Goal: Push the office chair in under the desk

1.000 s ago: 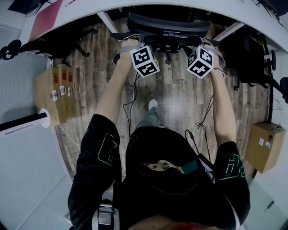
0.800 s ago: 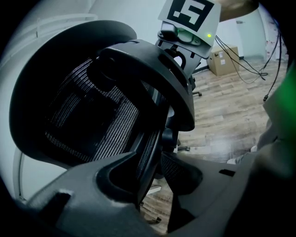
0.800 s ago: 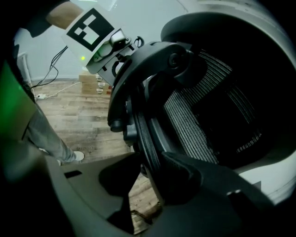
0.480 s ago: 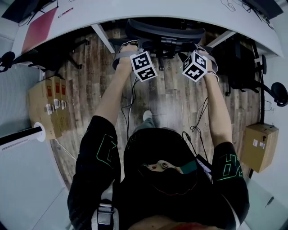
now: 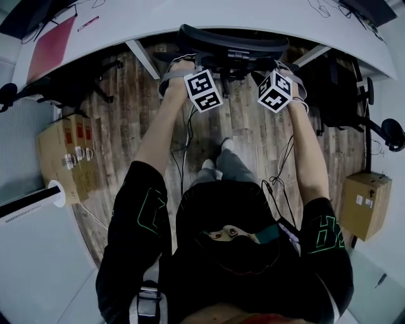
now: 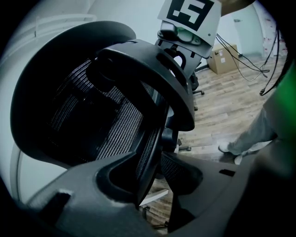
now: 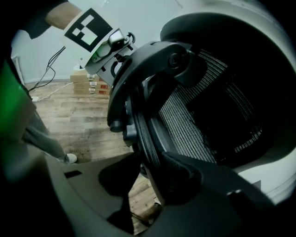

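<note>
The black mesh office chair point(image 5: 233, 44) stands at the white desk point(image 5: 190, 16), its backrest top just below the desk's edge in the head view. My left gripper point(image 5: 190, 68) holds the backrest's left end and my right gripper point(image 5: 283, 68) its right end. In the left gripper view the backrest point(image 6: 106, 115) fills the frame, and its rim runs between the jaws of the left gripper point(image 6: 155, 173), which are closed against it. The right gripper view shows the backrest point(image 7: 199, 120) the same way, with the right gripper point(image 7: 148, 173) shut on its rim.
White desk legs point(image 5: 142, 58) slant down on both sides of the chair. Other black chairs sit under the desk at left point(image 5: 76, 82) and right point(image 5: 345, 88). Cardboard boxes stand at left point(image 5: 66, 155) and right point(image 5: 366, 204). Cables point(image 5: 278, 171) trail over the wood floor.
Both grippers and the chair have moved toward the desk, so the backrest now sits closer to its edge. The person's foot has stepped forward behind them.
</note>
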